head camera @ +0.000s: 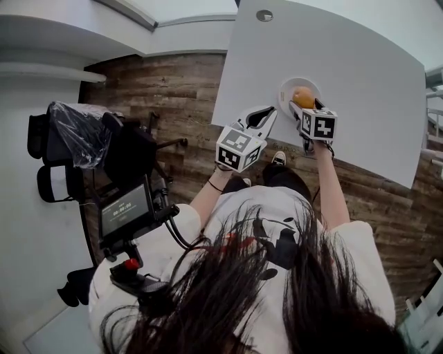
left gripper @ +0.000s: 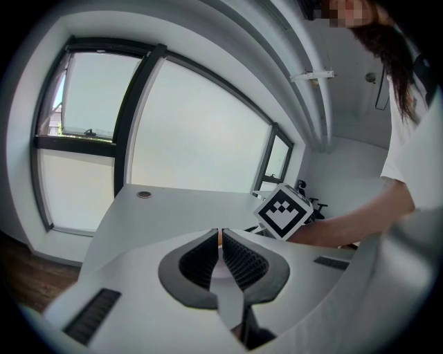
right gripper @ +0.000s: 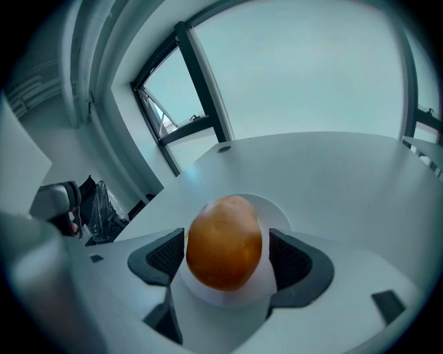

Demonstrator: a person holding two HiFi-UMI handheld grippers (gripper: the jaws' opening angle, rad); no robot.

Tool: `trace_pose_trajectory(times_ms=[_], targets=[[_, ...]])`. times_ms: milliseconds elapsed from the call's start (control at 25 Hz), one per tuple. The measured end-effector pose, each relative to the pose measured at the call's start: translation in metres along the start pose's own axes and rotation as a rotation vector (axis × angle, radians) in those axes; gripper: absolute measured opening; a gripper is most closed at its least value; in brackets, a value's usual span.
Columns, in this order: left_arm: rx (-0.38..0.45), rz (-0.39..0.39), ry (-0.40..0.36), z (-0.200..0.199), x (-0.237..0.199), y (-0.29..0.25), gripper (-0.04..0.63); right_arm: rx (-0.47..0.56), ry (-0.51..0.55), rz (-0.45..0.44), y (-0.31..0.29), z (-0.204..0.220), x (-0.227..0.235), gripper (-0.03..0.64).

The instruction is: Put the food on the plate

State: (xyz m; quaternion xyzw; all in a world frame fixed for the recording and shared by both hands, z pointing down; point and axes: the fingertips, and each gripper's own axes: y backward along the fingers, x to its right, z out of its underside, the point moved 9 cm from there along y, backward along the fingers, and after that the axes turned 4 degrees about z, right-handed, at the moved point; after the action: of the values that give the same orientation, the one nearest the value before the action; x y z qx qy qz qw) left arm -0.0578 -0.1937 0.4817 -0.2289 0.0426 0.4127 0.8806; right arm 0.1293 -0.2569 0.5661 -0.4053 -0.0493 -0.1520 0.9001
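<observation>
A white table (head camera: pixel 360 83) fills the frame's upper right. At its near edge, an orange-brown rounded food (right gripper: pixel 223 242) is seen resting on the round white plate (right gripper: pixel 277 207). It is flanked loosely by the parted jaws of the right gripper (right gripper: pixel 227 257). The left gripper (left gripper: pixel 220 242) is closed and empty. A straight withdrawal is judged best, so the food is not nudged.

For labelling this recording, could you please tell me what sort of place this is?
Probably an office or meeting room: a white desk with a cable grommet, a black office chair on wood flooring, and large windows.

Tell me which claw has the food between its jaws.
The right claw: the orange-brown food stands between its parted jaws, over the white plate. The left claw has its jaws together, with nothing between them.
</observation>
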Motion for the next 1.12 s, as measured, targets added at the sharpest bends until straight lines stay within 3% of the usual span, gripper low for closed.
trace_pose_trajectory(times_ms=[240,480,680,760,880,1000,1120], targets=[[-0.001,-0.009,0.006,0.002,-0.001,0.002,0.006,0.084,-0.069,-0.002,0.025,-0.010,0.006,0.365],[0.017,-0.001,0.003,-0.005,0.002,0.005,0.006,0.220,-0.193,-0.098,0.059,-0.013,0.000,0.364],[0.043,0.019,-0.009,-0.015,0.008,0.006,0.006,0.268,-0.210,-0.096,0.080,-0.010,-0.010,0.360],[0.053,0.023,-0.013,-0.018,0.009,0.005,0.006,0.281,-0.225,-0.097,0.082,-0.007,-0.014,0.258],[0.062,0.036,-0.023,-0.020,0.012,0.012,0.006,0.280,-0.244,-0.105,0.087,0.001,-0.029,0.249],[0.088,0.061,-0.041,-0.013,0.018,0.057,0.006,0.329,-0.268,-0.086,0.112,0.018,-0.073,0.113],[0.120,0.090,-0.051,0.000,0.027,0.110,0.006,0.382,-0.292,-0.086,0.143,0.037,-0.123,0.076]])
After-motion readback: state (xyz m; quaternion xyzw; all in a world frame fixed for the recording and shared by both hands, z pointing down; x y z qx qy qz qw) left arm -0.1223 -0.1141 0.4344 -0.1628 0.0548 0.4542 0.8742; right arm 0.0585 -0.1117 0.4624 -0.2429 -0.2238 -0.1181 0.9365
